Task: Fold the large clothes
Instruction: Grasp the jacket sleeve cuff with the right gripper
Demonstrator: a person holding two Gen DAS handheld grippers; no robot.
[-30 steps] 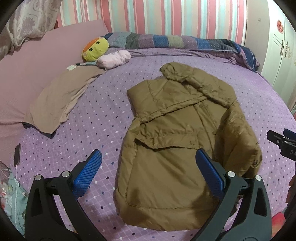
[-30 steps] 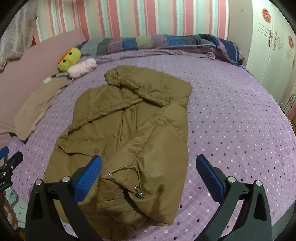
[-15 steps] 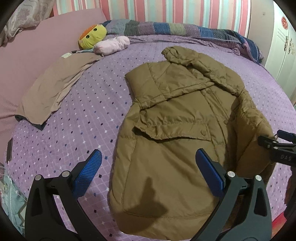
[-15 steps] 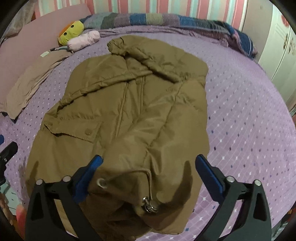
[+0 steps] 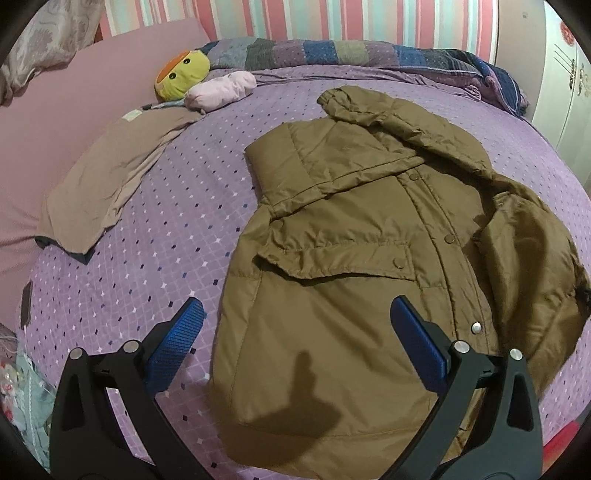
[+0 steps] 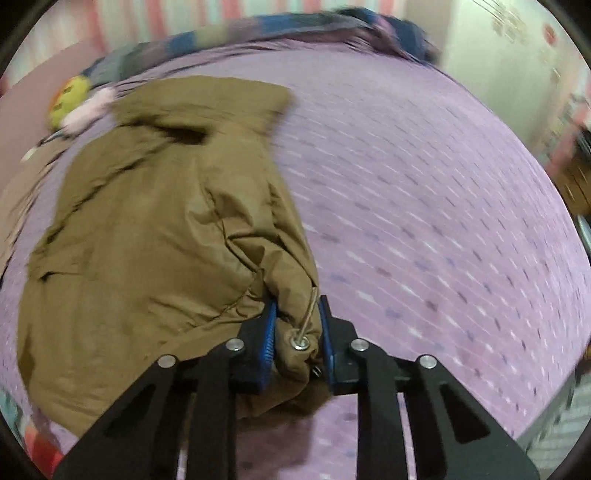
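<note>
A purple dotted bedspread (image 5: 155,236) is carrying the brown padded jacket (image 5: 351,280), lying flat and buttoned. The right gripper (image 6: 295,325) has just been closing and is pinching the bunched hem corner. The left gripper (image 5: 295,343) is hovering wide open, empty. Fabric looks soft, bulky and slippery; grasping hem corners is advisable.

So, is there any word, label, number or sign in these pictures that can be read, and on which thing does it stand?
No text can be read.
The white label on the tan cloth: too small to read.
The red round decorations on the white wardrobe door: ornaments, no legible words.
</note>
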